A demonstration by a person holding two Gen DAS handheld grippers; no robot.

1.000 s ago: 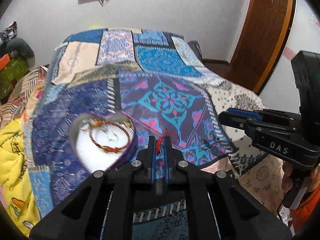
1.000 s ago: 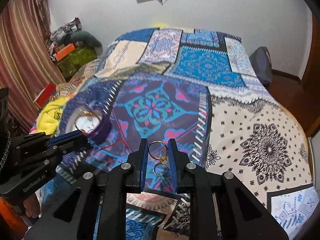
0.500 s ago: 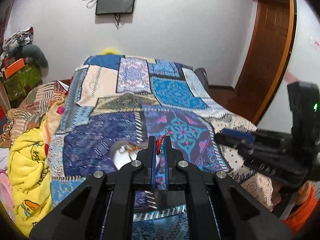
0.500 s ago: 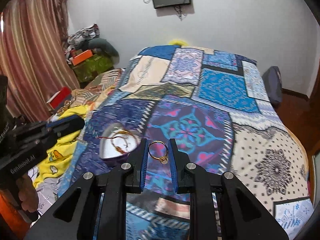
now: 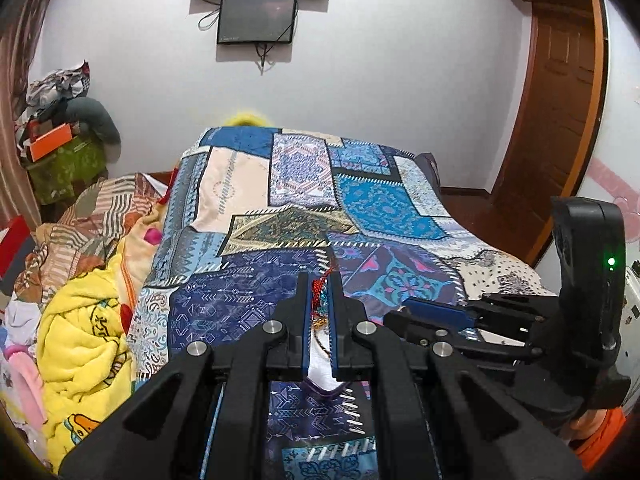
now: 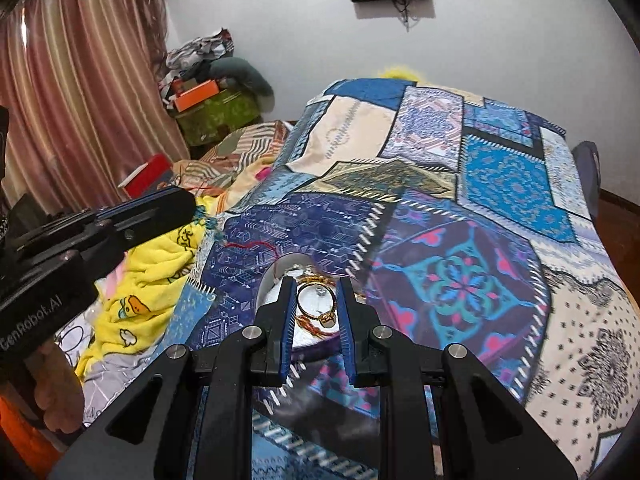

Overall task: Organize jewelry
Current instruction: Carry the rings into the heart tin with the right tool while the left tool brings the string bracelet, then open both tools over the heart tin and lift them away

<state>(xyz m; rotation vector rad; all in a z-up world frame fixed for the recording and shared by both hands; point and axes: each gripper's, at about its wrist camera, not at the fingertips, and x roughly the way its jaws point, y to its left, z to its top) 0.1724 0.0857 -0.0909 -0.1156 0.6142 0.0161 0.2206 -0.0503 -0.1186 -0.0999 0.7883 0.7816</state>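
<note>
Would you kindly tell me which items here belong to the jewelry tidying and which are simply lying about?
Job: gold ring in the right claw; red cord in the left claw; heart-shaped box.

Lying about: yellow blanket, orange box, wall screen.

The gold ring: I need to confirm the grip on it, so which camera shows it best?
The right wrist view: the gold ring sits whole between the right gripper fingers, above the heart-shaped box. The left wrist view shows that gripper side-on, the ring hidden.
</note>
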